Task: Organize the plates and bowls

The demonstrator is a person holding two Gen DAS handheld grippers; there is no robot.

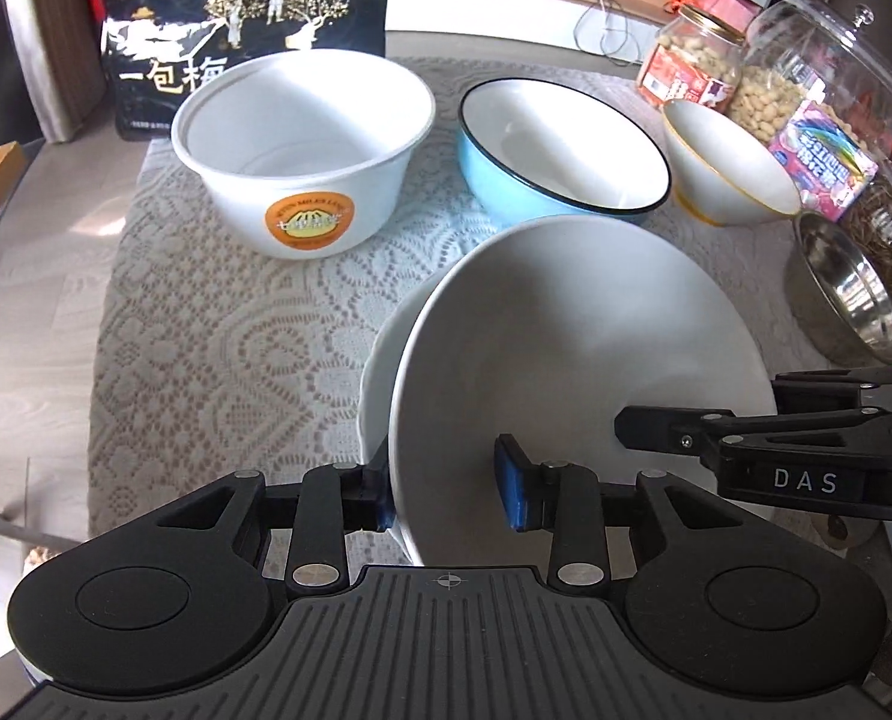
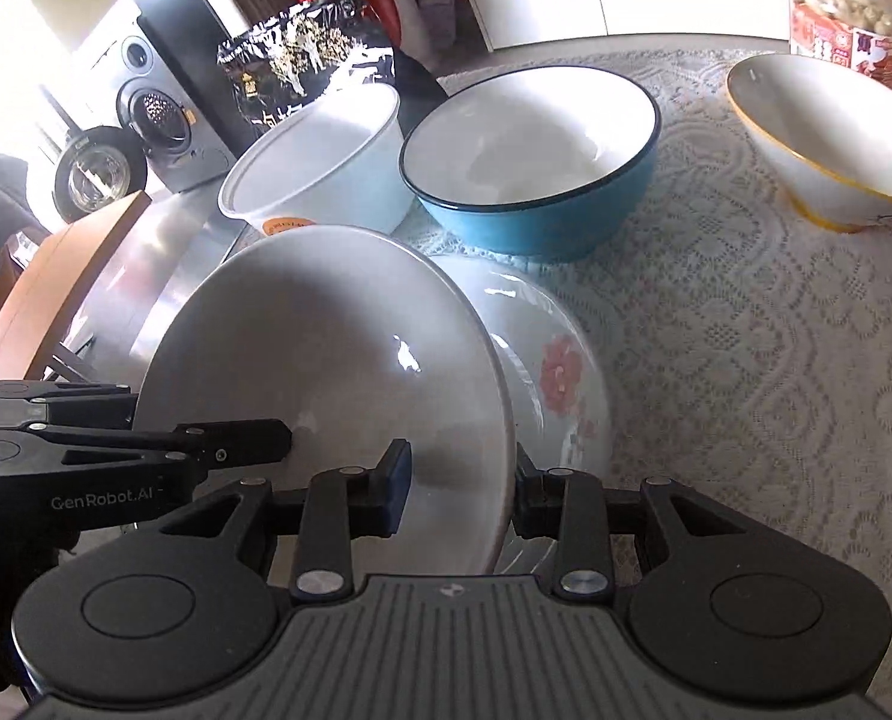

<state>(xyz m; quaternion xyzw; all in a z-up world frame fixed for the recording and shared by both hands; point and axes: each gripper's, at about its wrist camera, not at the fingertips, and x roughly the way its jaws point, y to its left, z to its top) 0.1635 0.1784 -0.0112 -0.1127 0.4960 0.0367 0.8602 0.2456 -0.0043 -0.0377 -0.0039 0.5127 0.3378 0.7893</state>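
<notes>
A plain white bowl (image 1: 572, 348) (image 2: 326, 360) is tilted above a flower-patterned white bowl (image 2: 560, 372), whose rim shows in the left wrist view (image 1: 377, 372). My left gripper (image 1: 449, 495) is open and straddles the plain bowl's near rim, one pad inside, one outside. My right gripper (image 2: 461, 495) is open and straddles its opposite rim the same way. Behind stand a white plastic bowl with an orange label (image 1: 302, 144) (image 2: 320, 162), a blue bowl (image 1: 560, 150) (image 2: 530, 162) and a yellow-rimmed white bowl (image 1: 725, 165) (image 2: 830, 138).
A lace cloth (image 1: 218, 324) (image 2: 746, 330) covers the round table. A black snack bag (image 1: 236, 18) stands at the back left. Jars of nuts (image 1: 695, 60) and snacks (image 1: 818, 96) and a steel bowl (image 1: 845, 288) crowd the right edge.
</notes>
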